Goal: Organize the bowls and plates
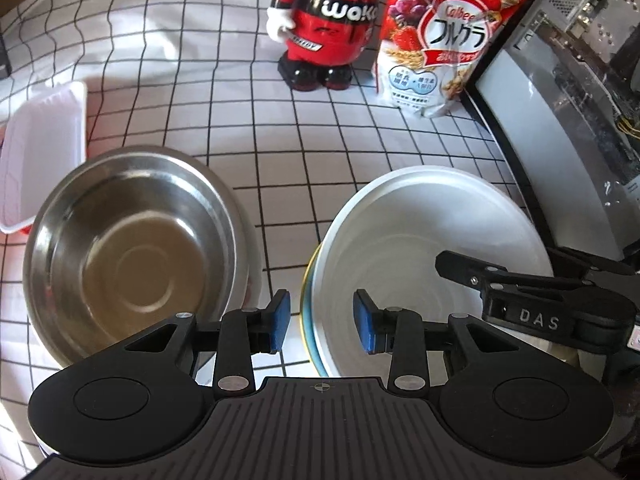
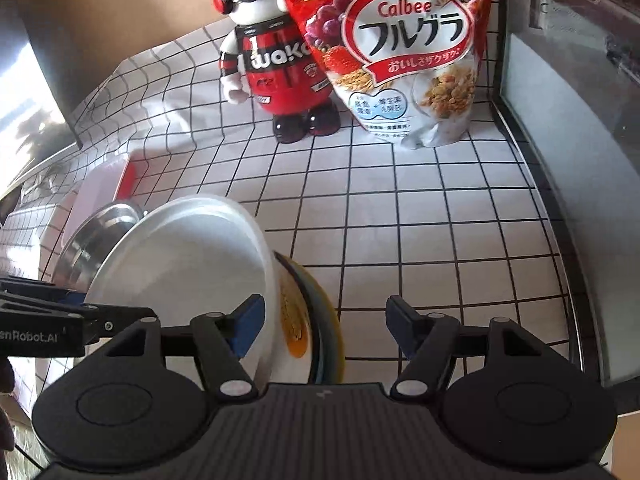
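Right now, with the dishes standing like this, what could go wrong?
1. The white plate leans tilted against the yellow-rimmed dish; it may slide or drop.
2. The right hand-held gripper straddles both rims with open jaws, so closing could pinch two dishes.
3. The steel bowl sits close; a falling plate may strike it.

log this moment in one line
left claw open | right claw open, astride white plate rim | steel bowl beside plates
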The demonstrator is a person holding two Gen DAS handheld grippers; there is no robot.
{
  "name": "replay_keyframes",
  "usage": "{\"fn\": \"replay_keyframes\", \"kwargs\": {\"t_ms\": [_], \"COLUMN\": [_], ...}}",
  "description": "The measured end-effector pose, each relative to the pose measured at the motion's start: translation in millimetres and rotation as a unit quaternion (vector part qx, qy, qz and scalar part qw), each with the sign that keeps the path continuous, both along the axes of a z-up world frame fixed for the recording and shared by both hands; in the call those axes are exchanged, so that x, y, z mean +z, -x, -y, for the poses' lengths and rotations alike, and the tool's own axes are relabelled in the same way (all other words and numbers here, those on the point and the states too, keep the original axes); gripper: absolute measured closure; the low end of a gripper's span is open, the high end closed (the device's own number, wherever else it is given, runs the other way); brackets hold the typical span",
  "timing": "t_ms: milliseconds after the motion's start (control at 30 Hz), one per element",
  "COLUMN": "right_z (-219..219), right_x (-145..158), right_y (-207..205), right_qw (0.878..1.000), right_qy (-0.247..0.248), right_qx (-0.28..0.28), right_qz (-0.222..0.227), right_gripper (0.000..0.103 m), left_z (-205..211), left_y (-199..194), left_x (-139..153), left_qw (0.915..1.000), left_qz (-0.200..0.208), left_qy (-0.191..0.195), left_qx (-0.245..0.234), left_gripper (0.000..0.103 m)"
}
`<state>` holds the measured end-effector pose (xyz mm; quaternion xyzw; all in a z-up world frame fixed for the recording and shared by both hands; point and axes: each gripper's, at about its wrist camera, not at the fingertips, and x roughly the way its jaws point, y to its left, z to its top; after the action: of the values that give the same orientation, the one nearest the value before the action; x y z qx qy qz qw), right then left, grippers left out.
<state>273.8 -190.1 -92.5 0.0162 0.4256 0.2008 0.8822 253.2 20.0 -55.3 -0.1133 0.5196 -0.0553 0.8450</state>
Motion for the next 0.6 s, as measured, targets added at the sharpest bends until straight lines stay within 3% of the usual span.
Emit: {"fn": "replay_keyframes", "kwargs": {"t_ms": [200,400,600], "right_z": [-8.6,-10.4,-10.1], "right_x": [-5.1,-9.6,-11.2], "right_y": [4.7,7.7,6.6], "right_qw": [1.000,0.999,0.999], "right_qy": [0.011,-0.011,-0.019], "right_qx": [0.018,0.036,0.048], "right_qz": [0.001,-0.011,-0.013], "right_gripper": [0.036,0.036,0.036], "left_z": [-1.3,3.1,0.0], "left_y": [-0.4,0.3,-5.8], "left_x": [-12.5,-13.7,-13.6], "left_qw": [0.9995,0.9997,0.9985], "left_qz": [-0.024,-0.024,-0.053], "left_qy": [0.017,0.000,0.014], "left_qx": [0.011,-0.005,0.006], "left_gripper": [0.079,0.079,0.079]}}
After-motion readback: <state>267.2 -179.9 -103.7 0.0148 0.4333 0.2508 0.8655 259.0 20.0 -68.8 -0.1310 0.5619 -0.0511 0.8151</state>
